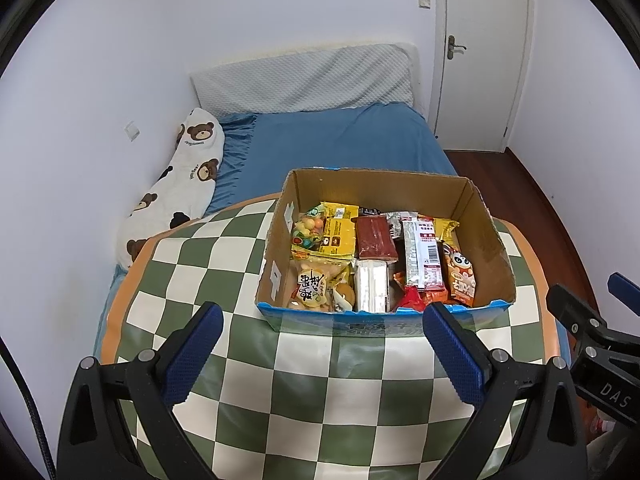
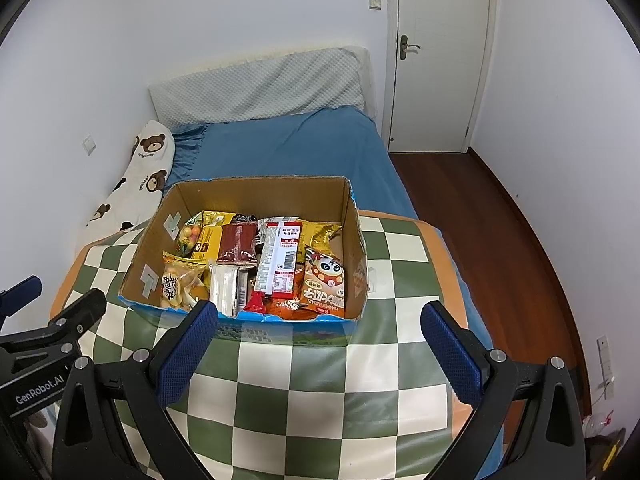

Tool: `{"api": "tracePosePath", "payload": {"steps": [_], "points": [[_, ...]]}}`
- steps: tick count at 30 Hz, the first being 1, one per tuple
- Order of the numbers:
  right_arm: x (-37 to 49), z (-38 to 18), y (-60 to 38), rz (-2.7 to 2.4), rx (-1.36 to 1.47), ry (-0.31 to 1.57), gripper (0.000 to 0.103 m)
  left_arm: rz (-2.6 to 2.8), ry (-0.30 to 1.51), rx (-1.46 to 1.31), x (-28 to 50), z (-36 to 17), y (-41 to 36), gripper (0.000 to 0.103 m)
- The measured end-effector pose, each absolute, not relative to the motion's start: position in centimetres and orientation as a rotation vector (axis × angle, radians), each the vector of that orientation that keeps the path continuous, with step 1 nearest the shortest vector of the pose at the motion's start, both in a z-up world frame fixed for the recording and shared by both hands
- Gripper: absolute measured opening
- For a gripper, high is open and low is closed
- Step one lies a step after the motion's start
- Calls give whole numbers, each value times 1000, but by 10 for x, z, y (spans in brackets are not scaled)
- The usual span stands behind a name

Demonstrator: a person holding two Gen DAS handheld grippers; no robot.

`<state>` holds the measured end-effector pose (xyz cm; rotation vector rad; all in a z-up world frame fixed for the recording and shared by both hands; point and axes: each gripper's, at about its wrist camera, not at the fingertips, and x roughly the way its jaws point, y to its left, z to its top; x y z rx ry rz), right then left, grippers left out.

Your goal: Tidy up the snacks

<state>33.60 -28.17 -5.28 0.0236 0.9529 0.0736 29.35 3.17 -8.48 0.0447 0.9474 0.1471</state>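
Nearest the cameras, left claw point(image 1: 322, 340) and right claw point(image 2: 319, 340) both hang spread wide, holding nothing, over the green-and-white checkered mat point(image 1: 320, 392), probably so either can drop onto a packet. Right claw also shows at the right edge of the left wrist view.

Just beyond the blue pads point(image 1: 196, 356) sits the cardboard box point(image 2: 352, 248), top open, resting on the mat; whether a tabletop or the bed is under the mat, cannot tell. Snacks are all inside it, packed in rough rows: cookie bag point(image 1: 316, 286) near left, yellow packet point(image 1: 338, 232) behind it, brown-red pack point(image 1: 374, 240) mid, silver pack point(image 1: 370, 286) in front of it, red-white bar pack point(image 2: 278, 260) lying lengthwise, panda bag point(image 2: 326, 280) near right. Bare cardboard shows at the box's right side, so room remains. Task looks nearly done or not begun; unclear which.

Farther off: blue bed point(image 1: 340, 136), bear-print pillow point(image 1: 188, 184) at left, closed door point(image 2: 440, 52) far right.
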Motion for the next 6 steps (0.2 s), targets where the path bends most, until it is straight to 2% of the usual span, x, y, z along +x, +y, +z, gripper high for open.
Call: {"api": "tracePosePath", "payload": {"steps": [6], "points": [[335, -52, -284, 72, 29, 953, 103, 153, 937, 42, 293, -82, 32, 102]]}}
